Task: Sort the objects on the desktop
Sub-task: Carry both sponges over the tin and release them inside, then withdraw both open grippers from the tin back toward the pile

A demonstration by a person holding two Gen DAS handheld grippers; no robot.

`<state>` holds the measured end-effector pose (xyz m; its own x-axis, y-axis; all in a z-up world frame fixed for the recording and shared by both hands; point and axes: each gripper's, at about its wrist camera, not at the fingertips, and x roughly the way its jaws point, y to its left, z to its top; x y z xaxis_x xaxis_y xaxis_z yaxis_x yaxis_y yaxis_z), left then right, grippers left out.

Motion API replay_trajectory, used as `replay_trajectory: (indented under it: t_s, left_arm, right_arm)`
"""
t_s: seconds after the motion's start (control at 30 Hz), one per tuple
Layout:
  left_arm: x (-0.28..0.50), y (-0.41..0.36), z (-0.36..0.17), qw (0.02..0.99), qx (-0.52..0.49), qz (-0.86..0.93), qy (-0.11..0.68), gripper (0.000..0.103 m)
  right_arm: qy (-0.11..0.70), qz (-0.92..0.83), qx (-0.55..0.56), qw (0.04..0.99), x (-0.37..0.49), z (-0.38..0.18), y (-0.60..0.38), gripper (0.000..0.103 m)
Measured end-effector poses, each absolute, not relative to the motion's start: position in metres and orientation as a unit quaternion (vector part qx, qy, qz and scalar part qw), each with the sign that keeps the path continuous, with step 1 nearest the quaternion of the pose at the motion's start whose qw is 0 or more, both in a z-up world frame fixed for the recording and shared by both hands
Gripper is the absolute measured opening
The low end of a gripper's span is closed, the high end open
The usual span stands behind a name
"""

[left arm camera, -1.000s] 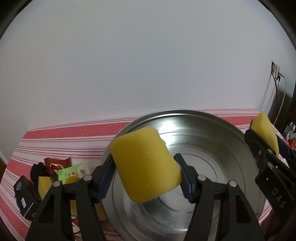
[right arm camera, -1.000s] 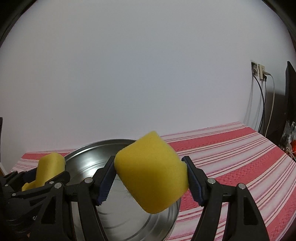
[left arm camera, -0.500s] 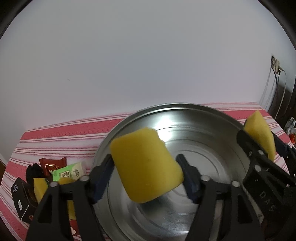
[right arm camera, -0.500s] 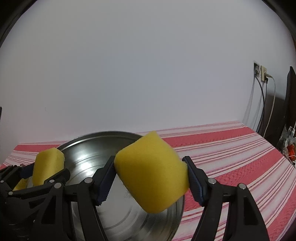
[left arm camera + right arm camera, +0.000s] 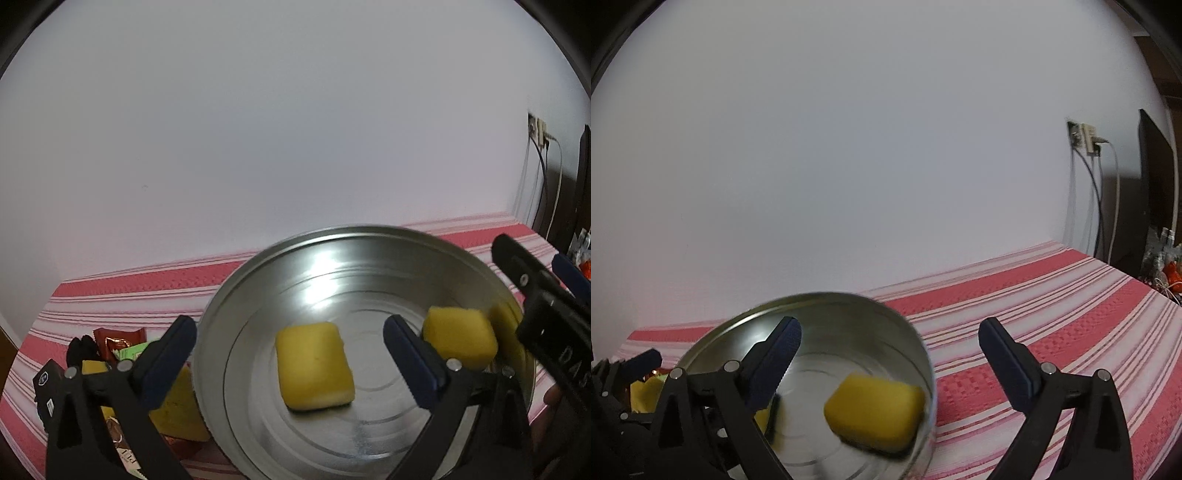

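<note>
In the left wrist view the left gripper (image 5: 290, 345) is filling the bottom of the frame, its blue-padded jaws having just been opening and now standing wide apart with nothing pressed between them. A yellow sponge (image 5: 314, 365) is lying flat on the floor of the metal basin (image 5: 236, 295), in the lower middle of the frame, clear of both pads. A second yellow sponge (image 5: 460, 341) is sitting at the basin's right side, just beyond the right-hand pad — blurred, and it cannot be told whether it is resting yet. At the right edge the right gripper (image 5: 543, 280) is reaching in over the rim.

At lower left, beside the basin, a clutter of snack packets (image 5: 120, 341) and a black box (image 5: 46, 387) is lying on the striped cloth (image 5: 129, 288).

In the right wrist view the right gripper (image 5: 890, 341) is also released — its jaws have just been opening, and the blurred sponge (image 5: 873, 411) is lying below them inside the basin (image 5: 820, 299), near its right wall. Farther off, the red-and-white cloth (image 5: 1052, 317) is running to the right edge, where a wall socket (image 5: 1082, 136) with cables is showing on the white wall.
</note>
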<state>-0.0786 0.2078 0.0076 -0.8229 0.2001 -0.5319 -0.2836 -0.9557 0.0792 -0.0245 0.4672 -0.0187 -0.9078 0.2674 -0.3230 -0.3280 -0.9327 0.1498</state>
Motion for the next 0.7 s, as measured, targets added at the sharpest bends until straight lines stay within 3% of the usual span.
replay_trajectory:
  t_s: [0.23, 0.7]
  left_arm:
    - [-0.092, 0.217, 0.015, 0.112, -0.241, 0.962, 0.065, 0.102]
    - [-0.078, 0.201, 0.009, 0.055, -0.169, 0.982, 0.066, 0.102]
  right_arm:
    - [0.119, 0.97, -0.118, 0.177, -0.024, -0.018, 0.468, 0.099]
    - [0.074, 0.977, -0.062, 0.19, -0.016, -0.014, 0.448, 0.099]
